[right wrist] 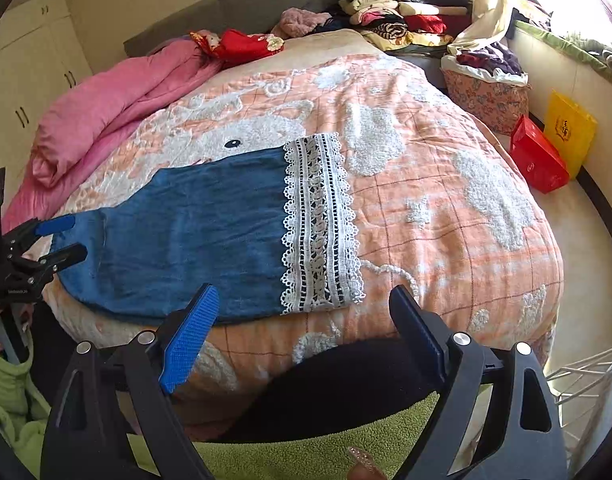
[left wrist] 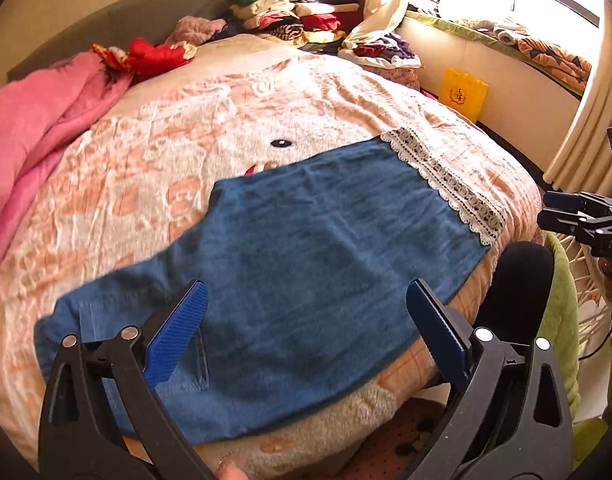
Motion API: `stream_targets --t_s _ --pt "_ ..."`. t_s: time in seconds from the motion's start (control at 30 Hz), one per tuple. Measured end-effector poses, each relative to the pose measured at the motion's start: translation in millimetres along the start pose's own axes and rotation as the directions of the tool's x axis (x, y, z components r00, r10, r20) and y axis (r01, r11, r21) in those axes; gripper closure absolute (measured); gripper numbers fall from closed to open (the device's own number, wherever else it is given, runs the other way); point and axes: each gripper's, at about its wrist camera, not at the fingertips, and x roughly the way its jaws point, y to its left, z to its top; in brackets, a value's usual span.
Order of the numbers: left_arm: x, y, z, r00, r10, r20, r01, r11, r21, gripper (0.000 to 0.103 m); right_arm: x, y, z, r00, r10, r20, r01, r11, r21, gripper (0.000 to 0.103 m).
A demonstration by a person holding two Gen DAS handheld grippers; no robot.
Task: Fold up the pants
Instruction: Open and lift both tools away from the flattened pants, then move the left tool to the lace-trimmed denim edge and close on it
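Observation:
Blue denim pants [left wrist: 297,264] with a white lace hem [left wrist: 446,184] lie flat on the bed, folded leg over leg. In the right wrist view the pants [right wrist: 193,236] stretch from the waist at the left to the lace hem [right wrist: 322,224] at the middle. My left gripper [left wrist: 306,304] is open, hovering just above the waist end near the bed's front edge. It also shows at the left of the right wrist view [right wrist: 61,240], open over the waist. My right gripper [right wrist: 306,308] is open and empty, near the lace hem's front corner. It shows at the right edge of the left wrist view [left wrist: 550,212].
The bed has a peach and white blanket [right wrist: 446,184]. A pink duvet [right wrist: 117,100] lies at the far left. Stacks of folded clothes [right wrist: 394,12] sit at the headboard. A red bag [right wrist: 538,156] and a yellow bag [right wrist: 570,128] stand on the floor at the right.

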Motion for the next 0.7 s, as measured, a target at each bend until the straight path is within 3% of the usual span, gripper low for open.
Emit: stream_targets --t_s 0.7 --pt "65.1 -44.2 77.5 0.997 -0.068 -0.027 0.071 0.988 0.14 0.01 26.1 -3.6 0.9 0.999 0.034 -0.015 -0.033 0.997 0.073 0.017"
